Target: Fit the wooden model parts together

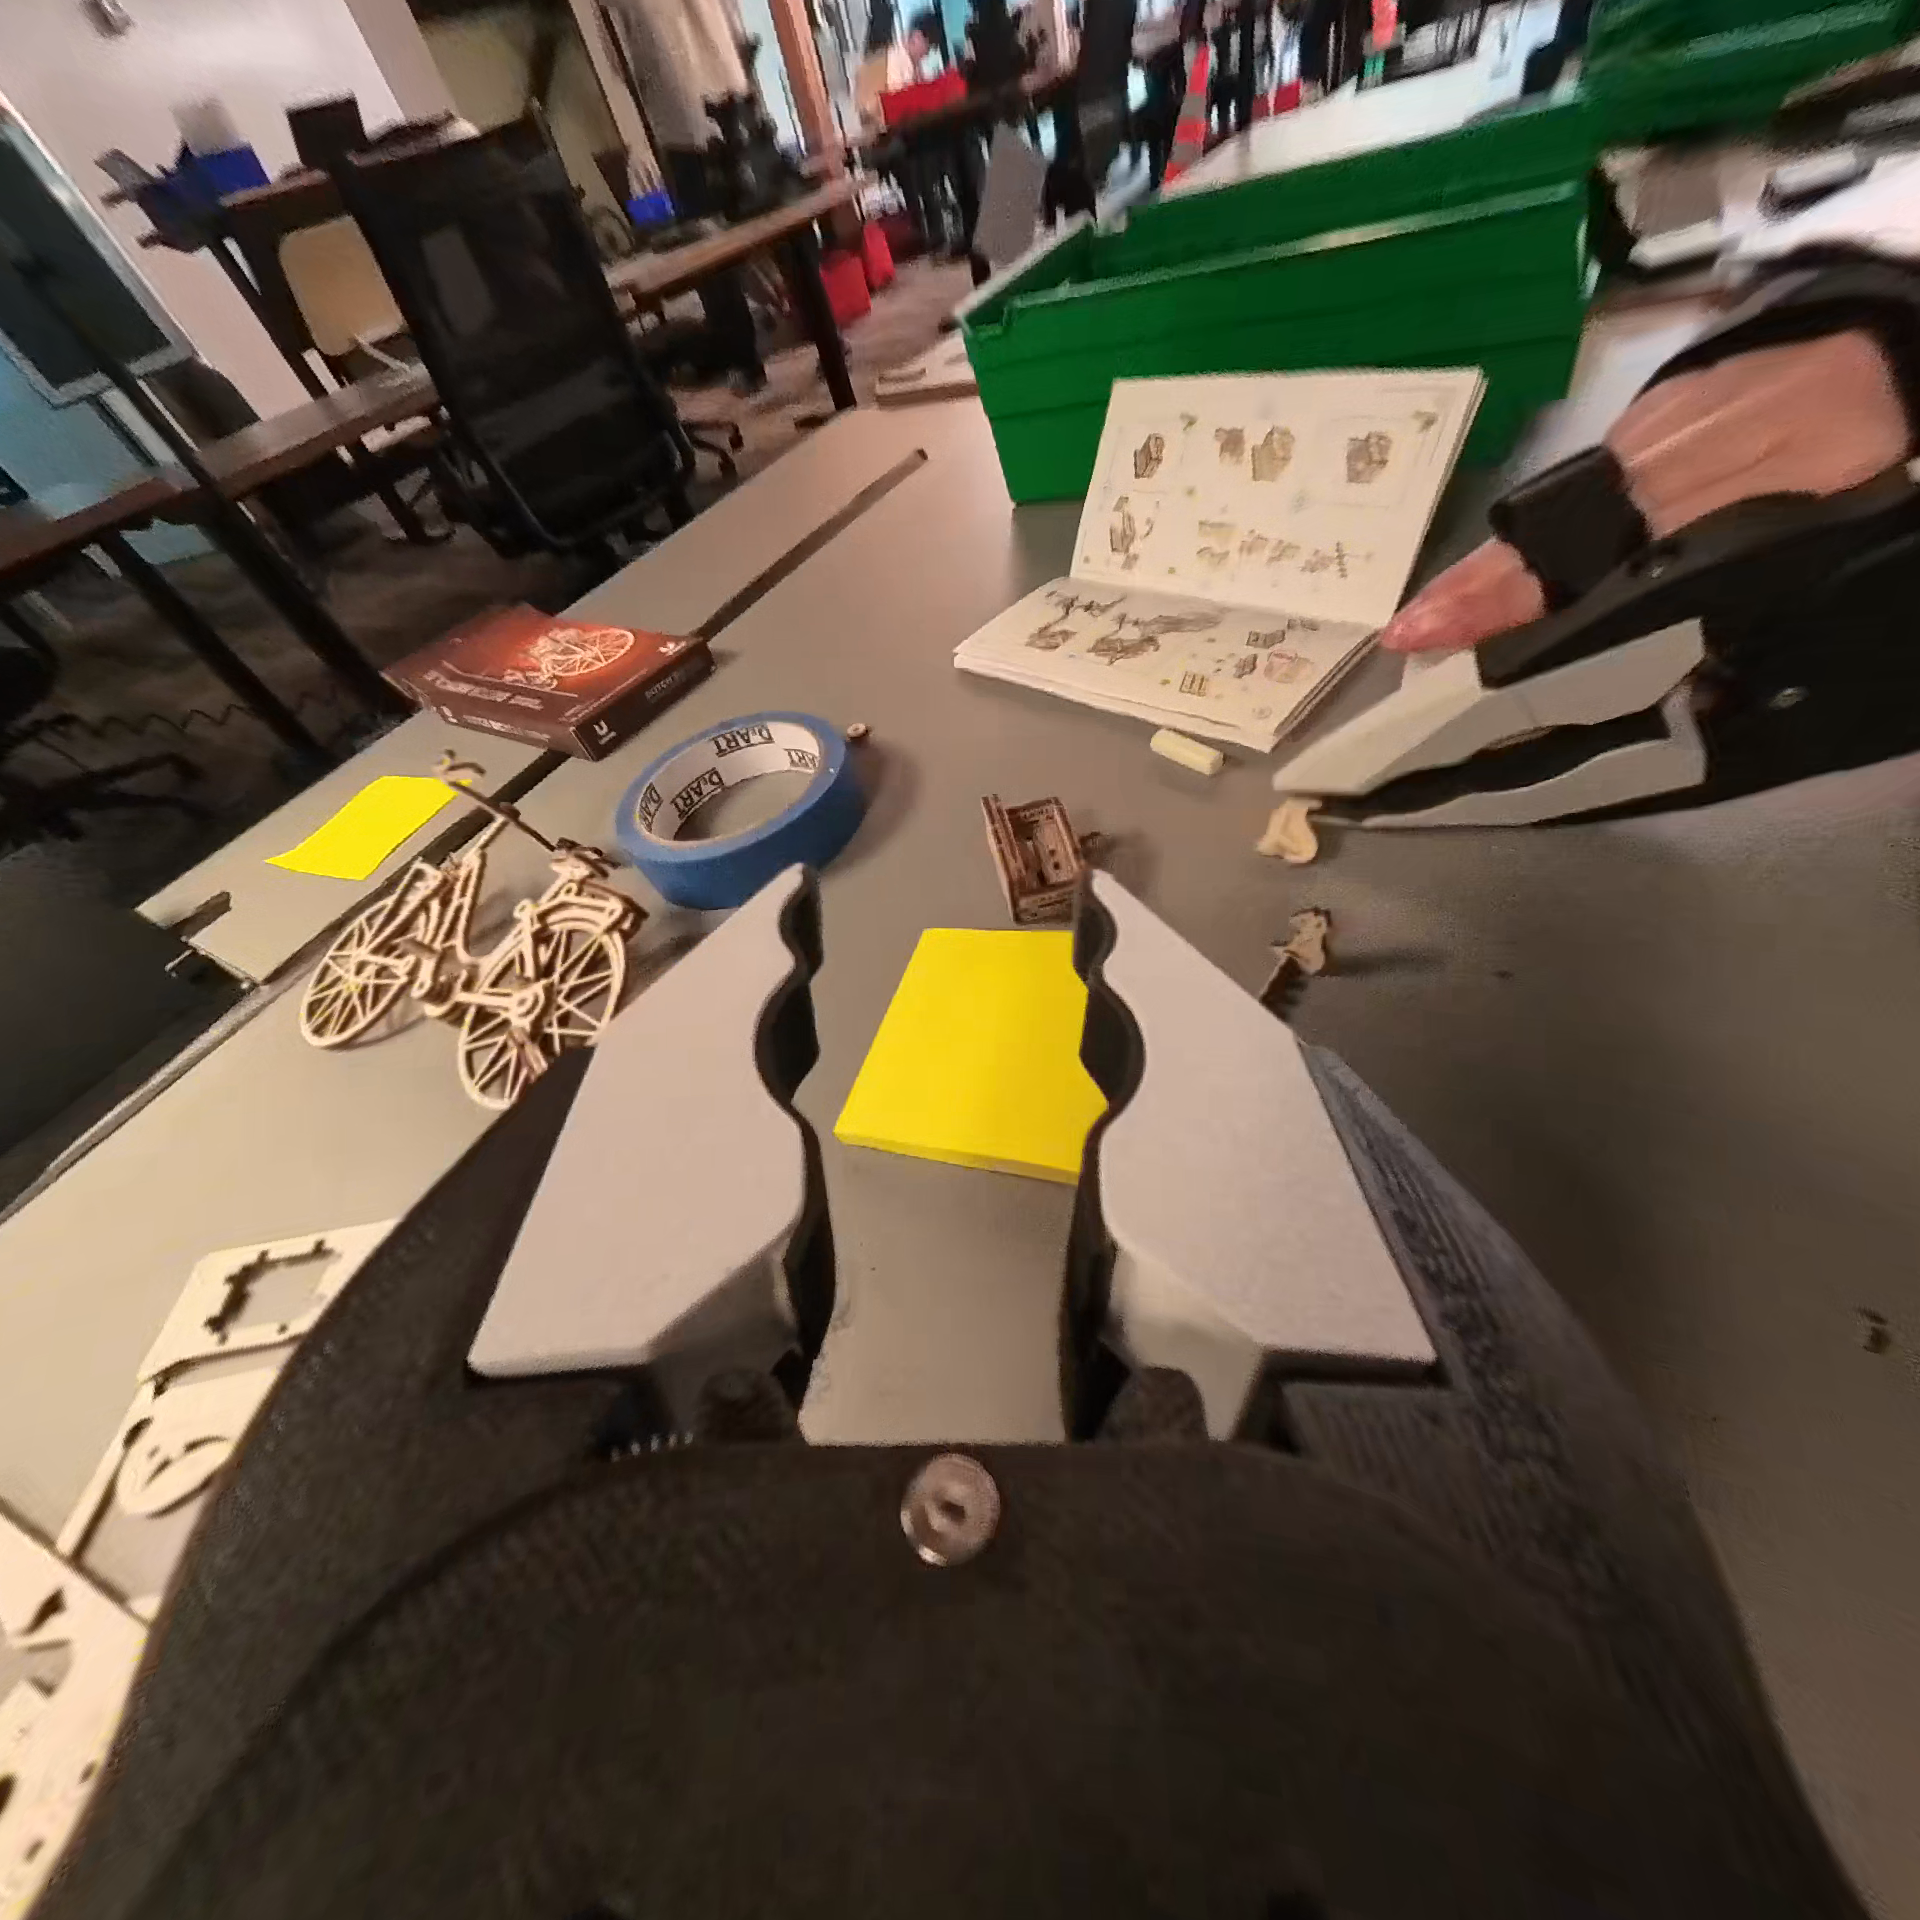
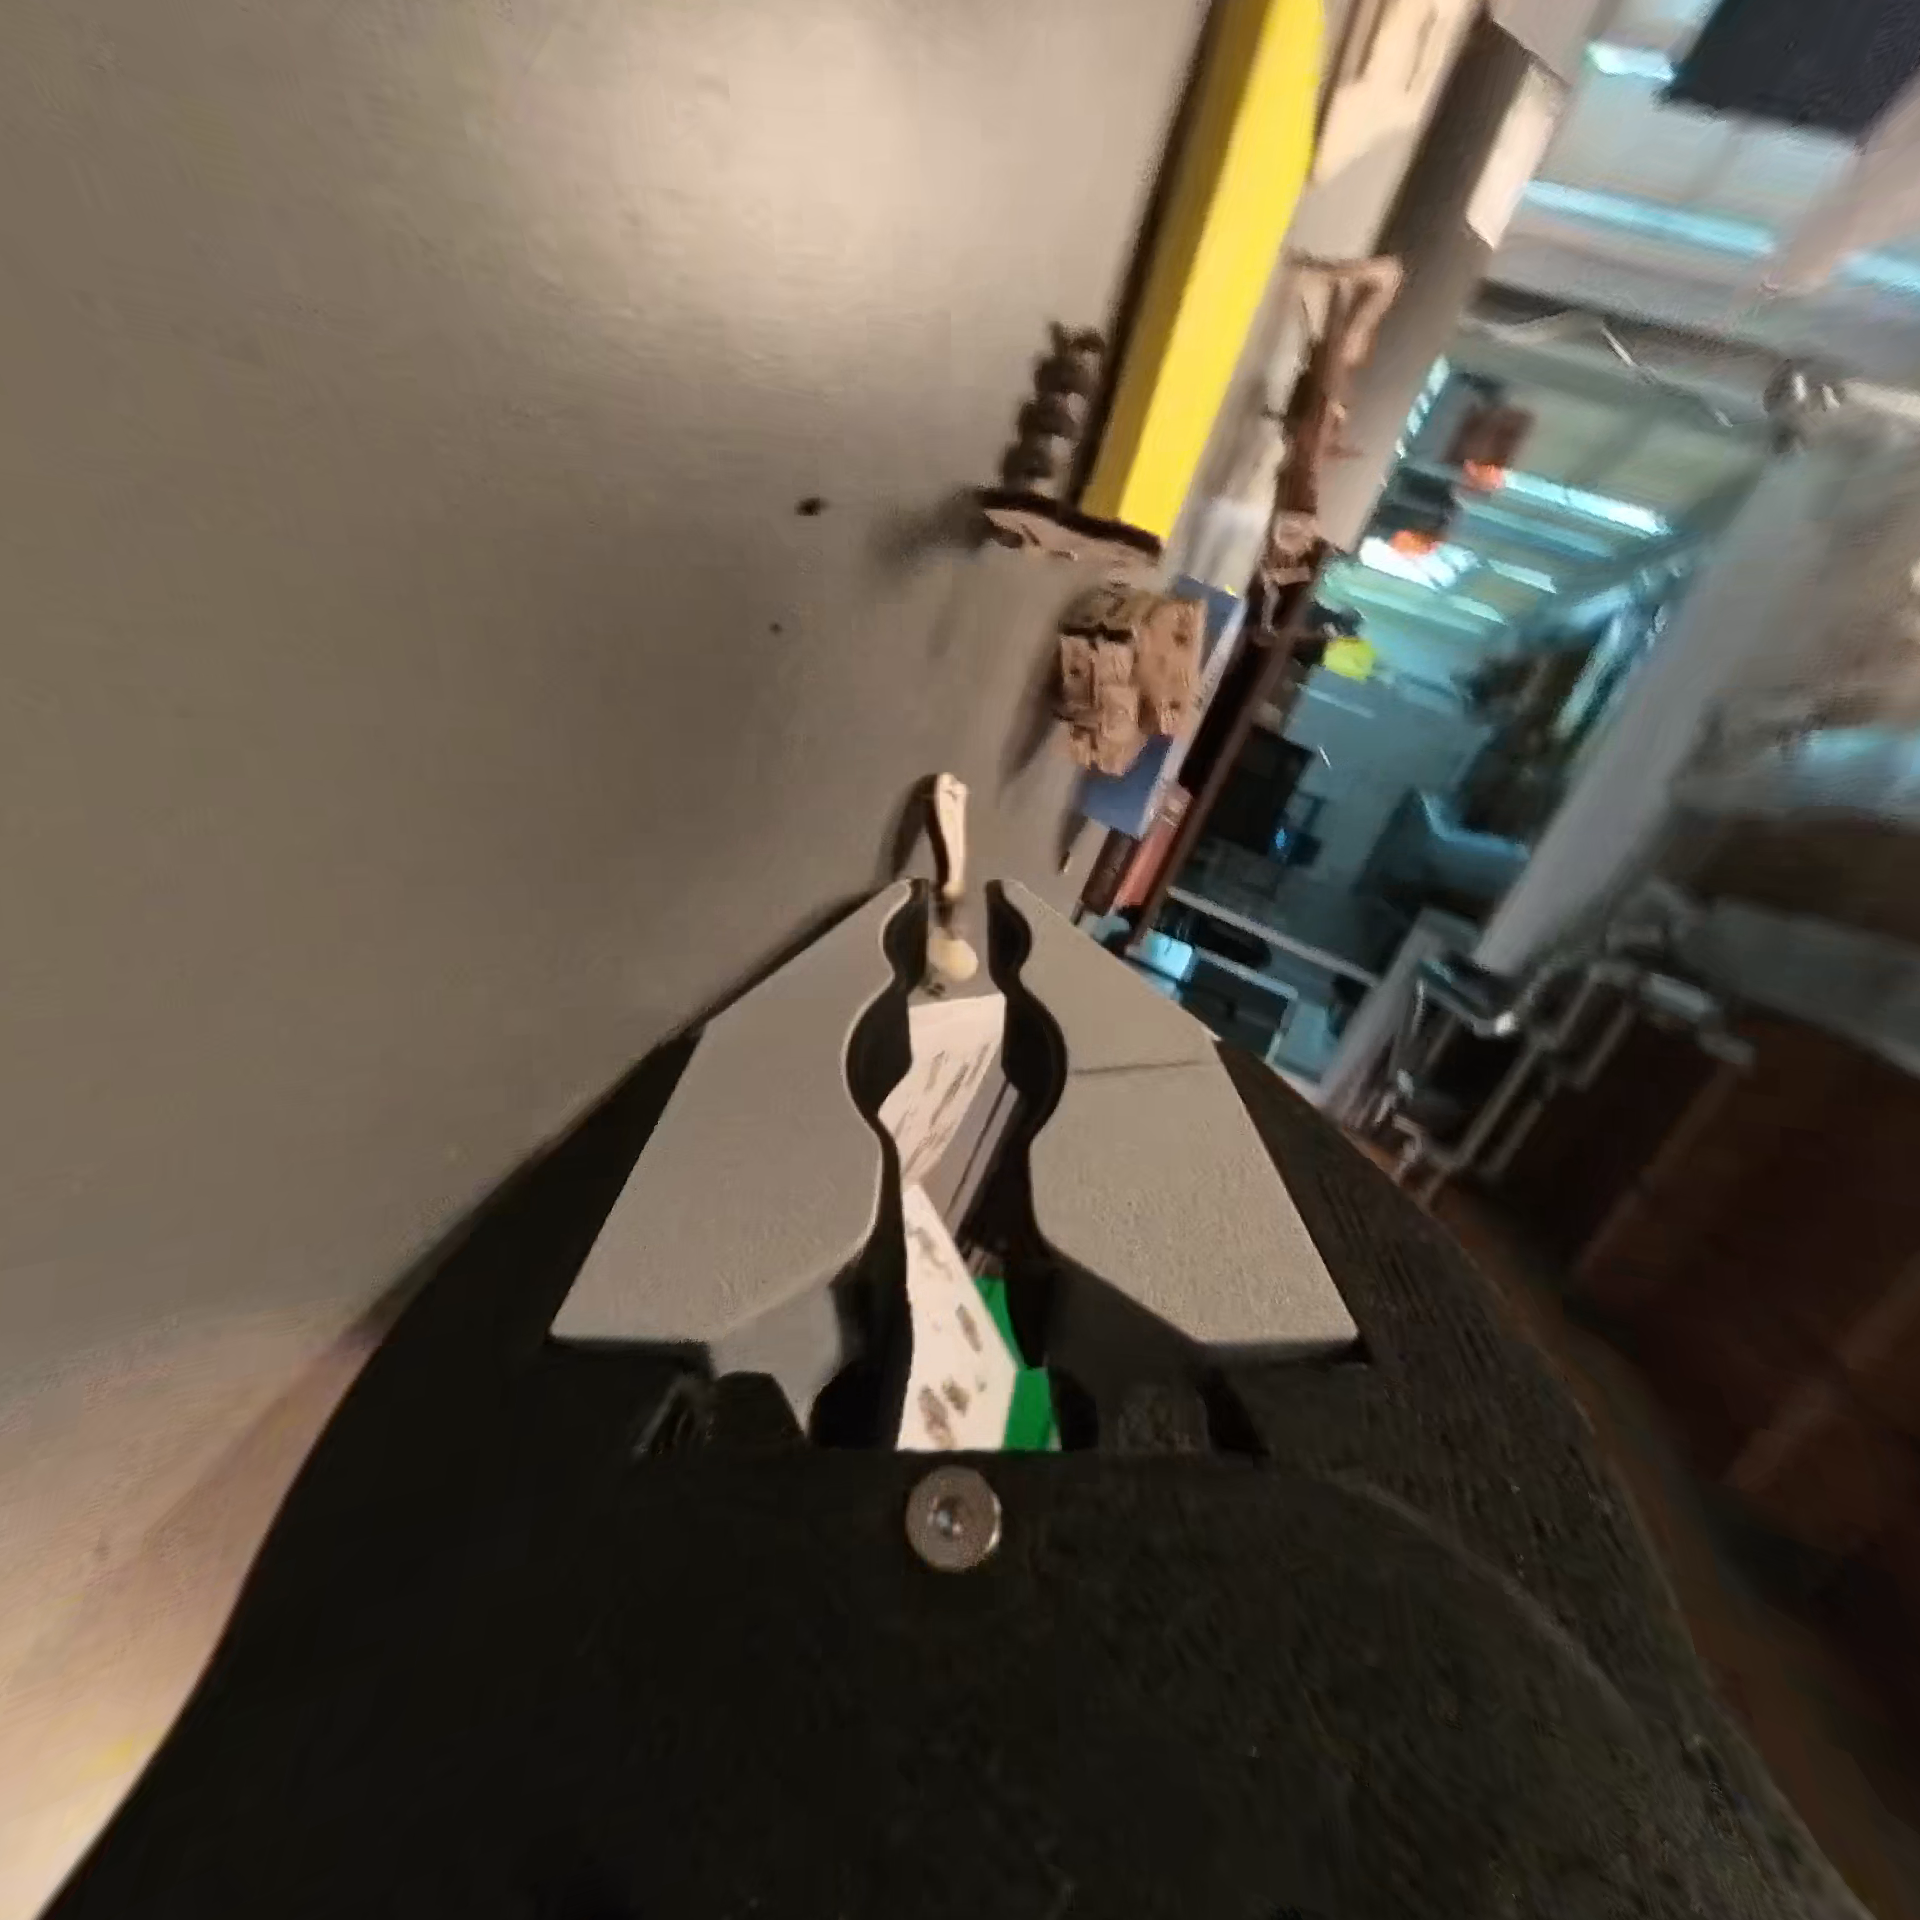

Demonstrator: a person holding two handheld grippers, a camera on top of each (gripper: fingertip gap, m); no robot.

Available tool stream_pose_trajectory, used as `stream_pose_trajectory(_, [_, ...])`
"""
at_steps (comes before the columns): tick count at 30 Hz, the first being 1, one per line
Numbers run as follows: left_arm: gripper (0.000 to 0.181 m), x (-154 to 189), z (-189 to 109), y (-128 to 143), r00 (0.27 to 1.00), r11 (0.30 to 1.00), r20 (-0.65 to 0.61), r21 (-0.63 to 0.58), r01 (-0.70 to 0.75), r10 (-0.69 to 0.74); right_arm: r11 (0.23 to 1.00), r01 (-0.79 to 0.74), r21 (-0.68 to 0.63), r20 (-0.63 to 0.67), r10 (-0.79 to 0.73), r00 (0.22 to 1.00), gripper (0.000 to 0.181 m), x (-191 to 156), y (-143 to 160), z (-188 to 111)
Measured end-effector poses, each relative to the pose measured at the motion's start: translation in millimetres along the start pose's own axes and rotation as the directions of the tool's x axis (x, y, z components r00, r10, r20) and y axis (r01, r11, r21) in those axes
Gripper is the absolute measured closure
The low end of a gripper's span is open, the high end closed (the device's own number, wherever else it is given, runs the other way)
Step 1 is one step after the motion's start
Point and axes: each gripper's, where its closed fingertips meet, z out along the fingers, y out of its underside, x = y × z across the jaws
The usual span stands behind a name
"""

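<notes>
Hovering over the grey table (image 1: 1558,1091), the left gripper (image 1: 943,904) has its jaws spread wide with nothing between them, just a yellow sticky note pad (image 1: 971,1049) lying on the table under the gap. Off to the left stands a finished wooden bicycle model (image 1: 468,956), next to a roll of blue tape (image 1: 740,805) and a dark box (image 1: 551,675). A small boxy wooden assembly (image 1: 1034,857) sits just past the fingertips, and a little loose wooden part (image 1: 1299,940) lies to its right.

The right gripper (image 2: 954,885), turned on its side low to the table, has its jaws nearly closed with a small pale wooden piece (image 2: 948,831) at the tips. It looks pinched, but the blur means I can't tell if it's really gripped. In the left wrist view the same piece (image 1: 1288,831) is touching the table. An open instruction booklet (image 1: 1226,582) leans on a green crate (image 1: 1278,312) behind it
</notes>
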Motion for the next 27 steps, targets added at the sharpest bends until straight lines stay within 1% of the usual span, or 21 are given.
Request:
stream_pose_trajectory(2, [0.137, -1.9, -7.8, -5.0, 0.998, 0.995, 0.017, 0.083, 0.056, -0.057, 0.995, 0.098, 0.032, 0.081, -0.100, 0.992, 0.170, -3.6, -3.3, -5.0])
stream_pose_trajectory(4, [0.137, 0.1, -12.3, -11.2, 0.990, 0.978, -0.003, 0.156, 0.141, -0.143, 0.991, 0.124, 0.055, 0.184, -0.132, 0.974, 0.165, -7.8, -0.7, -12.6])
stream_pose_trajectory(5, [0.136, 1.7, -14.4, -13.3, 0.984, 0.966, -0.018, 0.188, 0.177, -0.176, 0.994, 0.098, 0.056, 0.248, -0.109, 0.963, 0.161, -10.0, 2.7, -17.7])
stream_pose_trajectory(6, [0.136, 3.4, -16.4, -14.8, 0.981, 0.958, -0.028, 0.213, 0.194, -0.193, 0.998, 0.042, 0.043, 0.321, -0.054, 0.945, 0.154, -12.3, 7.3, -24.0])
stream_pose_trajectory(7, [0.136, 4.9, -18.1, -15.6, 0.980, 0.953, -0.032, 0.230, 0.200, -0.198, 0.998, -0.054, 0.018, 0.400, 0.042, 0.916, 0.144, -14.1, 10.2, -31.2])
stream_pose_trajectory(8, [0.135, 6.4, -19.7, -16.7, 0.981, 0.950, -0.034, 0.245, 0.196, -0.194, 0.980, -0.198, 0.004, 0.461, 0.174, 0.870, 0.129, -12.5, 6.6, -37.7])
stream_pose_trajectory(9, [0.136, 7.8, -21.5, -18.5, 0.983, 0.947, -0.034, 0.264, 0.182, -0.179, 0.925, -0.379, 0.017, 0.507, 0.319, 0.801, 0.122, -5.5, -5.9, -42.7])
stream_pose_trajectory(10, [0.136, 9.8, -23.2, -20.6, 0.987, 0.946, -0.036, 0.281, 0.162, -0.158, 0.823, -0.566, 0.057, 0.559, 0.443, 0.701, 0.122, 5.7, -25.4, -47.8])
stream_pose_trajectory(11, [0.136, 11.9, -24.6, -22.3, 0.989, 0.945, -0.040, 0.292, 0.145, -0.139, 0.689, -0.719, 0.095, 0.614, 0.528, 0.587, 0.122, 19.2, -45.5, -51.8])
stream_pose_trajectory(12, [0.136, 13.9, -25.8, -23.7, 0.991, 0.945, -0.044, 0.300, 0.132, -0.125, 0.569, -0.815, 0.111, 0.660, 0.571, 0.488, 0.122, 30.5, -60.2, -52.7])
stream_pose_trajectory(13, [0.136, 16.3, -26.9, -24.8, 0.992, 0.944, -0.052, 0.306, 0.123, -0.113, 0.497, -0.861, 0.110, 0.690, 0.585, 0.426, 0.123, 36.1, -69.2, -50.3])
stream_pose_trajectory(14, [0.136, 18.7, -27.7, -25.2, 0.993, 0.944, -0.061, 0.309, 0.117, -0.103, 0.473, -0.876, 0.095, 0.694, 0.599, 0.399, 0.125, 36.7, -72.0, -43.3])
stream_pose_trajectory(15, [0.136, 20.4, -28.1, -24.5, 0.993, 0.945, -0.066, 0.307, 0.113, -0.097, 0.485, -0.871, 0.077, 0.688, 0.607, 0.399, 0.129, 33.8, -71.5, -34.7])
stream_pose_trajectory(17, [0.136, 22.2, -28.0, -21.9, 0.993, 0.948, -0.076, 0.297, 0.114, -0.096, 0.546, -0.836, 0.054, 0.694, 0.581, 0.425, 0.141, 22.8, -70.0, -23.3])
stream_pose_trajectory(19, [0.136, 23.0, -27.9, -20.0, 0.990, 0.949, -0.092, 0.289, 0.129, -0.106, 0.609, -0.791, 0.051, 0.706, 0.539, 0.460, 0.145, 13.2, -67.9, -18.0])
stream_pose_trajectory(20, [0.136, 22.9, -27.8, -19.3, 0.989, 0.949, -0.098, 0.285, 0.136, -0.112, 0.621, -0.782, 0.052, 0.708, 0.529, 0.468, 0.146, 11.9, -67.0, -16.5])
stream_pose_trajectory(23, [0.135, 22.9, -26.0, -16.7, 0.987, 0.951, -0.106, 0.271, 0.145, -0.120, 0.607, -0.793, 0.054, 0.719, 0.528, 0.453, 0.153, 14.6, -66.9, -13.7])
stream_pose_trajectory(27, [0.135, 25.4, -24.0, -14.5, 0.986, 0.954, -0.121, 0.260, 0.146, -0.118, 0.597, -0.800, 0.051, 0.737, 0.518, 0.433, 0.157, 13.8, -68.2, -10.8])
